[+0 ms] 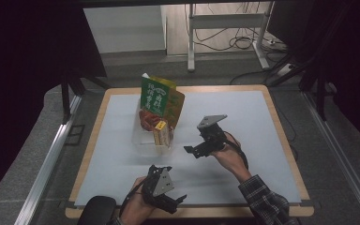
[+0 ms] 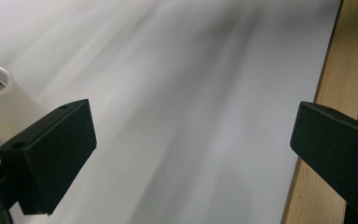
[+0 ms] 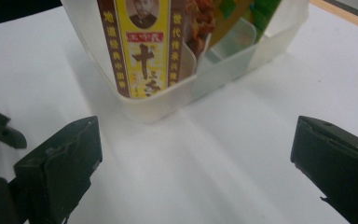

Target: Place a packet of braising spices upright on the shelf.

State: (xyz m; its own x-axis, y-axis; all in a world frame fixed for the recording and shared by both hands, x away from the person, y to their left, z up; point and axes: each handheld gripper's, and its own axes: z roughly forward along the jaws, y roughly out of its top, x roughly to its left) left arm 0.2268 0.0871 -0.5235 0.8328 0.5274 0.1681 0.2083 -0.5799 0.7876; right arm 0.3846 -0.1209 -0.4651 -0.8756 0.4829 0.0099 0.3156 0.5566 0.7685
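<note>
The left gripper (image 1: 180,199) sits nearest, low over the front edge of the table (image 1: 90,149), held in the person's left hand (image 1: 132,211); its jaws stand wide apart with nothing between them; in the left gripper view the same gripper (image 2: 191,154) frames bare white mat (image 2: 177,93) and a strip of the pale wooden table edge (image 2: 328,88), the mat smooth and matte, the wood showing fine grain.

Farther in, the right gripper (image 1: 189,150) is held in the right hand (image 1: 229,152), a plaid sleeve (image 1: 265,201) behind it; its jaws are also spread wide and grip nothing; a grey three-cornered plate (image 1: 211,122) tops it; the open jaws point toward the clear plastic bin (image 1: 143,143), which stands just beyond them without contact.

The bin (image 3: 158,109) is translucent, thin-walled, with rounded corners and inner dividers forming compartments; it rests on the white mat near the table's middle; at its near end a yellow box (image 3: 142,46) stands upright, glossy card with brown side bands and red-and-black print; behind it a pouch printed with reddish food (image 3: 200,18) leans; farthest back, a green packet (image 1: 155,96) rises tall above the bin rim, flat and shiny, tilted slightly.
</note>
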